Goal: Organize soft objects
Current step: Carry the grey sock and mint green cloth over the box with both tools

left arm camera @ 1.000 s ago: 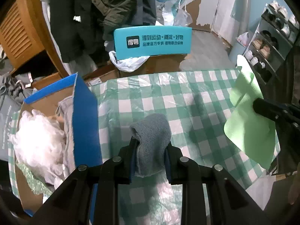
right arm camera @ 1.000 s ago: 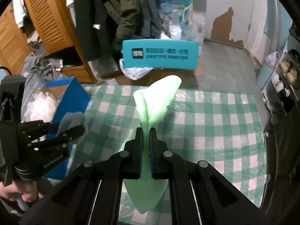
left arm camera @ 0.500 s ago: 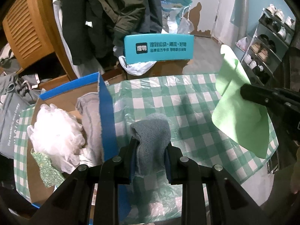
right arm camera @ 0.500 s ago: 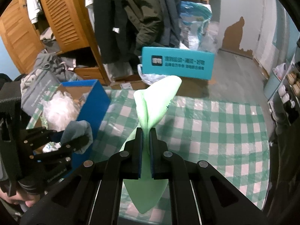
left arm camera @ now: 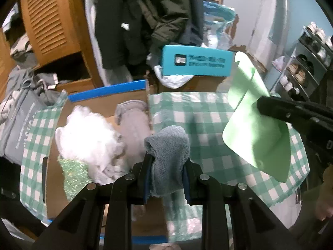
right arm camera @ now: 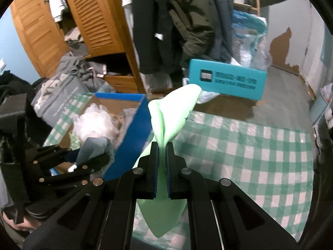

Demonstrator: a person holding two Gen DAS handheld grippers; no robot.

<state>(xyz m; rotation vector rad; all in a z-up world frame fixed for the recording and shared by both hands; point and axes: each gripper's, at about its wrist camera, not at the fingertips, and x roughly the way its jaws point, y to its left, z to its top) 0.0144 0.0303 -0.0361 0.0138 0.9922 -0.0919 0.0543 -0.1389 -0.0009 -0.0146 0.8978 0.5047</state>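
A: left gripper (left arm camera: 167, 166)?
B: clamped on a folded grey towel (left arm camera: 168, 156), jaws narrow with the cloth bunched between them, held in the air over the right edge of the blue cardboard box (left arm camera: 108, 89)

A: right gripper (right arm camera: 162, 162)?
B: pinched tight on a light green cloth (right arm camera: 172, 112), top of it standing up past the fingertips, rest hanging below. It's above the green checked tablecloth (right arm camera: 249, 145), just right of the box

A: box contents?
B: white fluffy stuffing (left arm camera: 87, 133), a pale grey rolled cloth (left arm camera: 133, 120) against the right wall, a sparkly green piece (left arm camera: 72, 175) at the near side

A: anything else?
B: teal carton (left arm camera: 195, 62) on the floor beyond the table, dark coats (left arm camera: 158, 12) hanging behind it, wooden louvred wardrobe (right arm camera: 93, 20) on the left, shoe rack (left arm camera: 308, 62) far right
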